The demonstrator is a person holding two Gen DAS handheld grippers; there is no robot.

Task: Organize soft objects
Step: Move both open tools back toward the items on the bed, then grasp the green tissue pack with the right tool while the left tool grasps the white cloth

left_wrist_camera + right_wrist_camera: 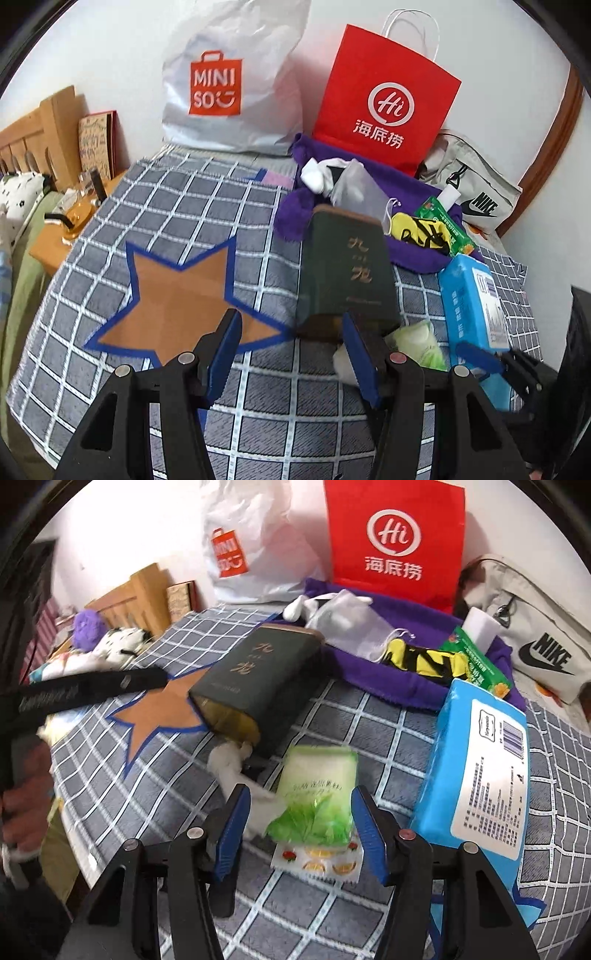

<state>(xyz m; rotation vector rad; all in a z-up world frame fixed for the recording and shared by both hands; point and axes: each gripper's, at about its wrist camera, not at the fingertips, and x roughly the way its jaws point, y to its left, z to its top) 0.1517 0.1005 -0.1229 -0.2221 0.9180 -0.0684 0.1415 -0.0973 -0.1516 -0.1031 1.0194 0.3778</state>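
Observation:
On the checked blue-grey cloth (192, 206) lie a dark green pouch (347, 273) (255, 679), a green tissue pack (317, 794) (421, 343), a blue wipes pack (476, 768) (472, 299) and a crumpled white tissue (232, 764). My left gripper (291, 332) is open and empty, just in front of the pouch's near end. My right gripper (301, 805) is open with the jaws either side of the green tissue pack, not closed on it. A purple towel (399, 675) (413, 184) behind holds white socks (325, 173), a yellow-black item (421, 661) and a green packet (443, 225).
An orange star marker edged in blue (177, 299) (162, 709) lies left of the pouch. A white Miniso bag (229, 81), a red paper bag (388, 99) and a Nike bag (476, 192) stand against the wall. A fruit-print sachet (317, 864) lies under the green pack. A wooden nightstand (62, 236) is at the left.

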